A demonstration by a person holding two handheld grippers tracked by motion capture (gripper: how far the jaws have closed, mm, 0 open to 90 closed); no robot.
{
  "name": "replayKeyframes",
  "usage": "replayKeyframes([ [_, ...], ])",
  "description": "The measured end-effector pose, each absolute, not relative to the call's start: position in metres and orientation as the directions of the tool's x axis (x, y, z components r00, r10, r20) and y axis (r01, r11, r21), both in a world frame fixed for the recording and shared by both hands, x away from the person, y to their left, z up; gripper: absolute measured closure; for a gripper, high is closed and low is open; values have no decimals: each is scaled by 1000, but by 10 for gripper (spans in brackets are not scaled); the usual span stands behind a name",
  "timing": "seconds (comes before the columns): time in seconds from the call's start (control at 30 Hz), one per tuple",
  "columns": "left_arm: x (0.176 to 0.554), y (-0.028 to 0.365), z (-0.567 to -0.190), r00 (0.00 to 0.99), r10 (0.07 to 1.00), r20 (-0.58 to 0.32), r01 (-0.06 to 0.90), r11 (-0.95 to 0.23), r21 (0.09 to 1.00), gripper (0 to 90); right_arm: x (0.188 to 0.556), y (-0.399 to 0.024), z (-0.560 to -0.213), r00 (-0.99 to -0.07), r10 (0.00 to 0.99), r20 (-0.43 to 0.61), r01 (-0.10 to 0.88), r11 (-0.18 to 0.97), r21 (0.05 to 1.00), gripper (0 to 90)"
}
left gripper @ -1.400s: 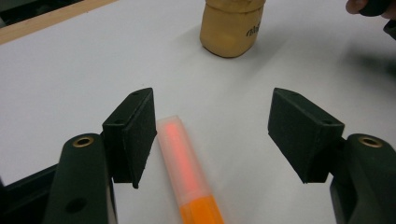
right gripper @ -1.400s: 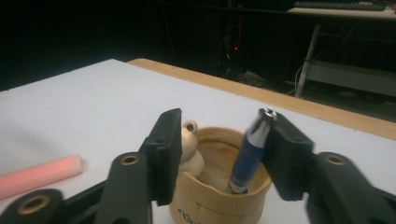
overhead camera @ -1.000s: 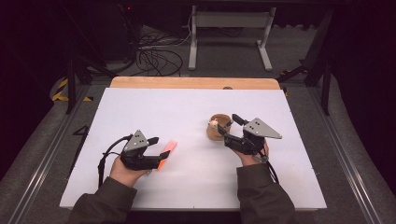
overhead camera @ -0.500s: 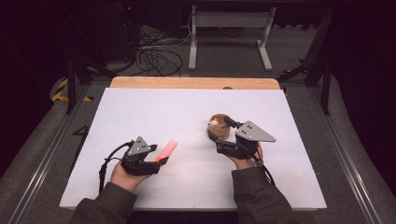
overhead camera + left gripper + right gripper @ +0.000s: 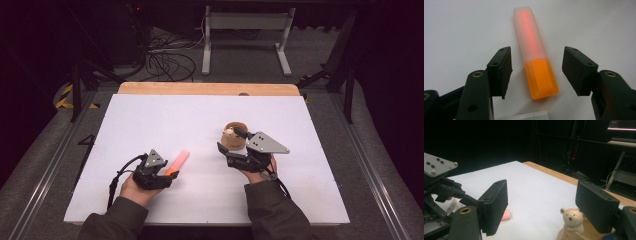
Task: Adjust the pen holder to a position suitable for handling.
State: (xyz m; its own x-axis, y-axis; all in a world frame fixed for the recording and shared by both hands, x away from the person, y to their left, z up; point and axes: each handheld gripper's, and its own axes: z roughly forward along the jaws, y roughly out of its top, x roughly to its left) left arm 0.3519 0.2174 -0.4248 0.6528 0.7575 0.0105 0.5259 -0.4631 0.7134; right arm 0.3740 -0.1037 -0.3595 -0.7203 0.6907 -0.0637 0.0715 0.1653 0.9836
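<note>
Two claws work over the white desk (image 5: 150, 130), one in each of the person's hands. The left claw (image 5: 169, 175) sits low at about seven o'clock on the desk, and the highlighter (image 5: 178, 161) lies flat on the sheet right at its tips, running out toward one o'clock. In the left gripper view the left claw (image 5: 536, 72) has a jaw on either side of the highlighter's (image 5: 535, 52) orange end; the frosted cap with its pink-red glow points away toward twelve o'clock. The jaws have just been closing, yet a strip of white desk shows on each side of the orange barrel, so the pads do not press on it and nothing is gripped.

The right claw (image 5: 231, 140) is near the middle of the desk, toward four o'clock from centre, its jaws standing apart on either side of a round wooden piece (image 5: 234, 135) that carries a small cream bear figure (image 5: 229, 133). In the right gripper view the right claw (image 5: 549, 207) is partly open and holds nothing; the bear figure (image 5: 572, 218) stands upright between the jaws, just beside the one at three o'clock, on its wooden base (image 5: 571, 235).
</note>
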Motion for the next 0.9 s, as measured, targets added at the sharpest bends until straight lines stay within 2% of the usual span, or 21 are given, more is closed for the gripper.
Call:
replayKeyframes([
  [0.3, 354, 213, -432, 640, 768, -4, 566, -468, 678, 457, 374, -99, -361, -735, 674, -74, 65, 179, 982, 269],
  [0.67, 351, 207, -433, 652, 758, 22, 538, -483, 691, 594, 373, -95, -362, -746, 661, -79, 65, 190, 980, 269],
  [0.9, 350, 205, -434, 665, 746, 33, 520, -495, 697, 635, 373, -92, -364, -755, 648, -102, 58, 221, 974, 269],
])
